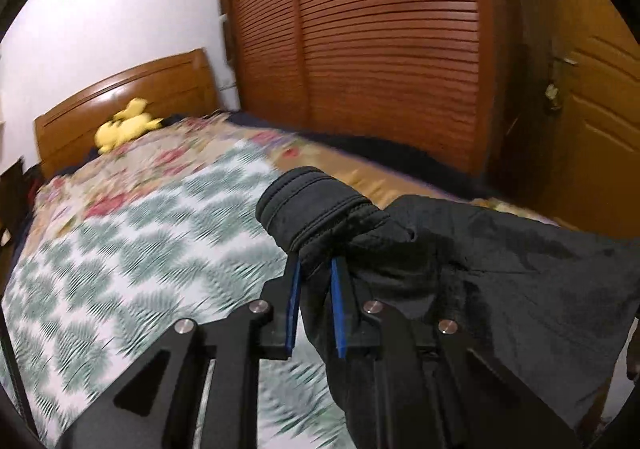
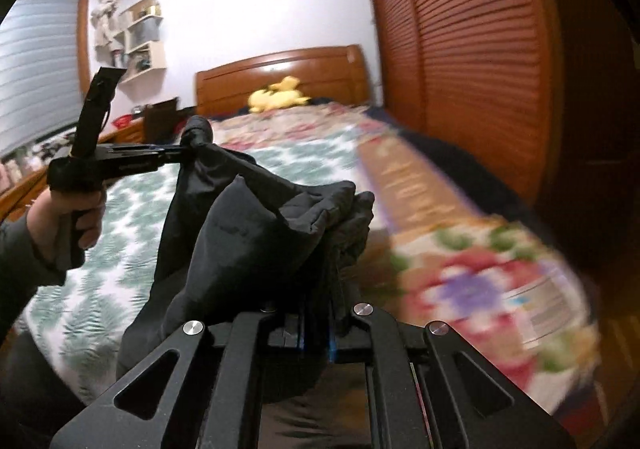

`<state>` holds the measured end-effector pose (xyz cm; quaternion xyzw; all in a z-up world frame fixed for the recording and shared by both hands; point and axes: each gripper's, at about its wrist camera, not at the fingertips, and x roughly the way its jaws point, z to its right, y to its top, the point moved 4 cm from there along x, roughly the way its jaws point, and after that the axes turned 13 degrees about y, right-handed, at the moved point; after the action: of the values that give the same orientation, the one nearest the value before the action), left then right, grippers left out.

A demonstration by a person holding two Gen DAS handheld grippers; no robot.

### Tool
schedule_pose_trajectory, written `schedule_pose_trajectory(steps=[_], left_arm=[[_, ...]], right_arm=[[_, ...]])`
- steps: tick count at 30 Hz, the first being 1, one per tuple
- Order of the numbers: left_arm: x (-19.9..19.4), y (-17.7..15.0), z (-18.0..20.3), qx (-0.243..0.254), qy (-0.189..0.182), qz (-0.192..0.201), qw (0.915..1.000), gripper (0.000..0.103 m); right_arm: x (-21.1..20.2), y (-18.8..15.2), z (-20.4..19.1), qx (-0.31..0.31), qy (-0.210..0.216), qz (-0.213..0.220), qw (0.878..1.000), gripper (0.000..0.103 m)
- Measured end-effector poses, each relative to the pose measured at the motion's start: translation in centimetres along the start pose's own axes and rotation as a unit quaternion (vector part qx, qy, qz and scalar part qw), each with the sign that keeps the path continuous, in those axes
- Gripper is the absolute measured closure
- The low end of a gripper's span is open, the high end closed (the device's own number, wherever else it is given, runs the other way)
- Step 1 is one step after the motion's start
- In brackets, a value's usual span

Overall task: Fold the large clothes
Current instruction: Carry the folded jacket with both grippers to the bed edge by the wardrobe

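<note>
A large black garment [image 1: 500,261] hangs in the air above the bed. My left gripper [image 1: 314,269] is shut on its ribbed cuff [image 1: 308,205], which sticks up past the blue pads [image 1: 294,289]. In the right wrist view the same left gripper [image 2: 182,153], held by a hand [image 2: 68,217], pinches the cuff [image 2: 198,131] at the left. My right gripper [image 2: 320,289] is shut on a bunched fold of the black garment [image 2: 256,237]; the cloth covers its fingertips. The cloth stretches between the two grippers and sags below them.
The bed [image 1: 132,225] carries a green leaf-print sheet and a floral quilt [image 2: 480,281]. A yellow plush toy [image 1: 124,125] lies by the wooden headboard [image 2: 280,69]. Louvred wardrobe doors [image 1: 380,49] run along the far side. A wooden door [image 1: 596,137], wall shelves [image 2: 140,37] and a window blind [image 2: 36,69] stand around.
</note>
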<state>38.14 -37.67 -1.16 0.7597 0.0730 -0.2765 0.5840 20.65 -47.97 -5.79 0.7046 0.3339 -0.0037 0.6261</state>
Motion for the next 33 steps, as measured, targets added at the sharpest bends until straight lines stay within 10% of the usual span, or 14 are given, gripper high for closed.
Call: schedule_pose_trajectory(steps=[14, 20, 24, 33], left_arm=[[4.0, 6.8, 16.0, 0.046, -0.087, 0.012, 0.9951, 0.091], [3.9, 5.9, 15.9, 0.060, -0.082, -0.013, 0.9947, 0.088], [1.2, 5.3, 15.0, 0.053, -0.106, -0.005, 0.9929, 0.083], [-3.9, 1.1, 13.1, 0.036, -0.133, -0.009, 0.9904, 0.066]], right_arm=[[-10.5, -1.1, 11.6, 0.042, -0.158, 0.005, 0.987, 0.098], [-10.7, -3.8, 14.0, 0.089, -0.190, -0.020, 0.978, 0.090], [-13.1, -3.2, 14.5, 0.079, -0.256, -0.005, 0.963, 0.049], [-14.7, -0.5, 12.4, 0.047, -0.241, 0.045, 0.968, 0.049]])
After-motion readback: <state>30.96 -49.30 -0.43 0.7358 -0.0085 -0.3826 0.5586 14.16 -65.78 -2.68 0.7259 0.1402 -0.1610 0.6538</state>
